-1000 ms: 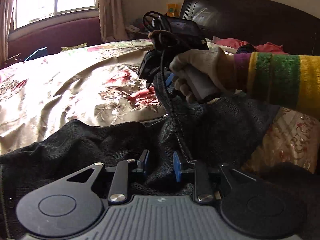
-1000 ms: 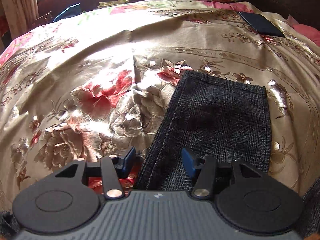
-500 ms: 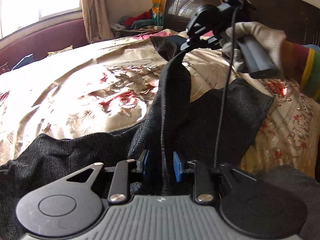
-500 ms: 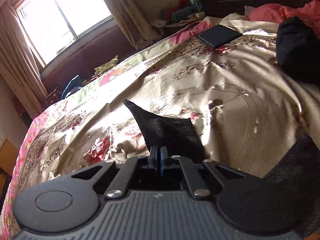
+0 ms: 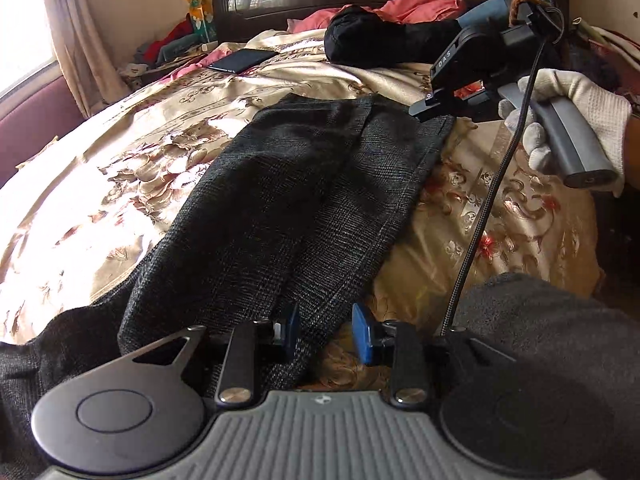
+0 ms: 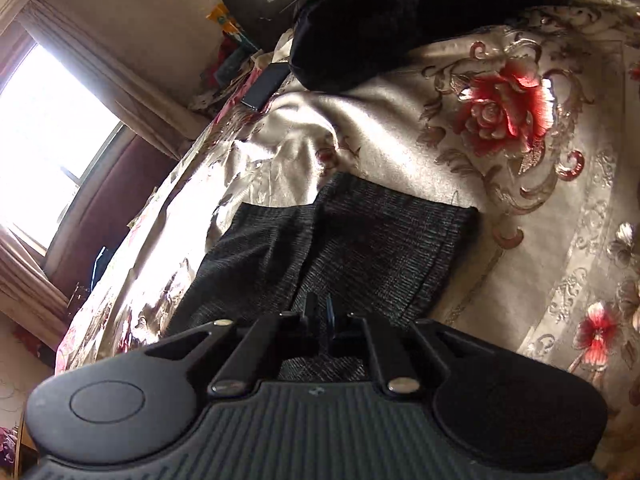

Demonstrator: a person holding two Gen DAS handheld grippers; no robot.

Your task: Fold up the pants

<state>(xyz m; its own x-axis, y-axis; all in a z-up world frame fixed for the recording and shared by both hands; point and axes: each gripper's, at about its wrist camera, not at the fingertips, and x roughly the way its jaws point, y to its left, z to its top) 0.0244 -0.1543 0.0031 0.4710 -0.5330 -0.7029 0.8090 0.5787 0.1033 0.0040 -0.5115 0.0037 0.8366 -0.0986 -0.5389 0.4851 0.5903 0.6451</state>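
The left claw had a grey ribbed body flanked by two round black discs, each with a raised circle at its middle. Two black link bars, each pinned by a silver screw, ran forward to black fingers capped with blue pads. A braided black cable rose from its right side. The right claw had the same ribbed body, black discs, silver screws and blue-tipped fingers. Seen from the left wrist, its black head bore the white letters "DAS" above a grey handle. The right hand wore a white knit glove.
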